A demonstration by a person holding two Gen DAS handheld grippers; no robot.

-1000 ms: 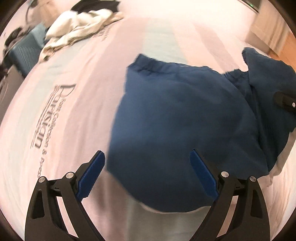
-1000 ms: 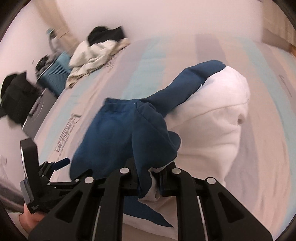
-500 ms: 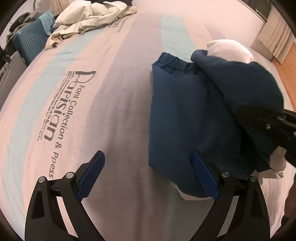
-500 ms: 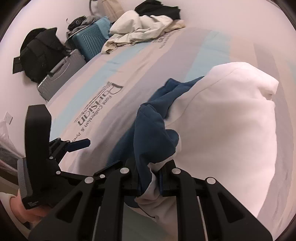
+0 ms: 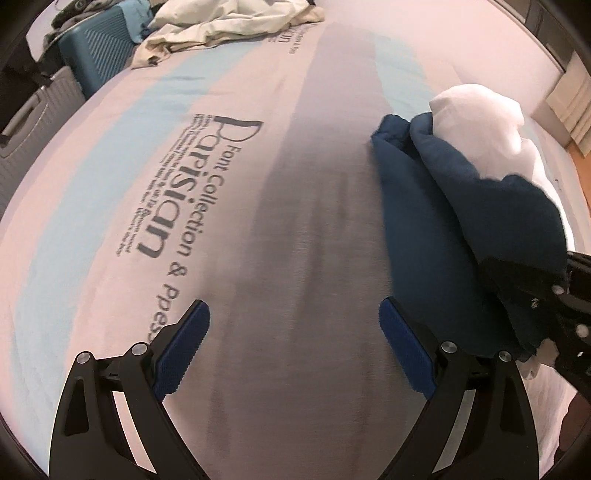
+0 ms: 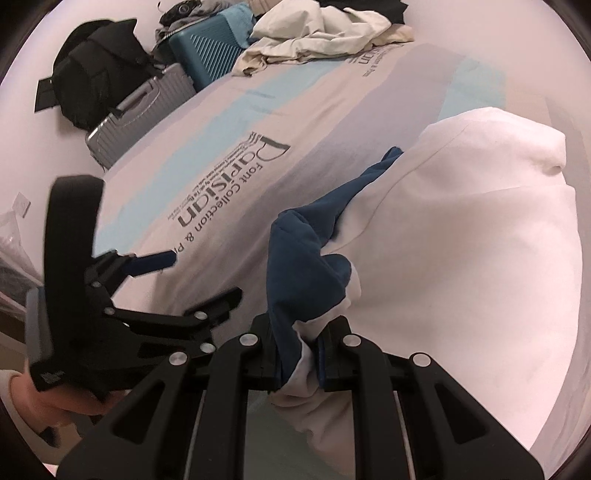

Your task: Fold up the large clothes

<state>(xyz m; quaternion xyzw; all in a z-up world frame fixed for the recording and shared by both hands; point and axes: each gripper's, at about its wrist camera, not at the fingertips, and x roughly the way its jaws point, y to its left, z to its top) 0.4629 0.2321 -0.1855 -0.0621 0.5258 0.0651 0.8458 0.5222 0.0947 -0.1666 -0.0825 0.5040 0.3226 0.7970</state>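
Garment (image 6: 310, 273), navy over white, hangs bunched from the right claw (image 6: 299, 354), clenched on its edge above the bed (image 5: 295, 258); left claw (image 5: 295, 347) gapes empty beside it. Next, probably: lay it flat

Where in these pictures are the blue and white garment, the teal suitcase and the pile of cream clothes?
blue and white garment (image 6: 480, 258): right wrist view, white side.
teal suitcase (image 6: 207, 51): right wrist view, ribbed front.
pile of cream clothes (image 5: 229, 22): left wrist view, crumpled middle.

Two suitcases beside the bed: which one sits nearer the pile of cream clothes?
The teal ribbed suitcase, right against the cream clothes pile. The grey suitcase lies farther along the bedside, by the black bag.
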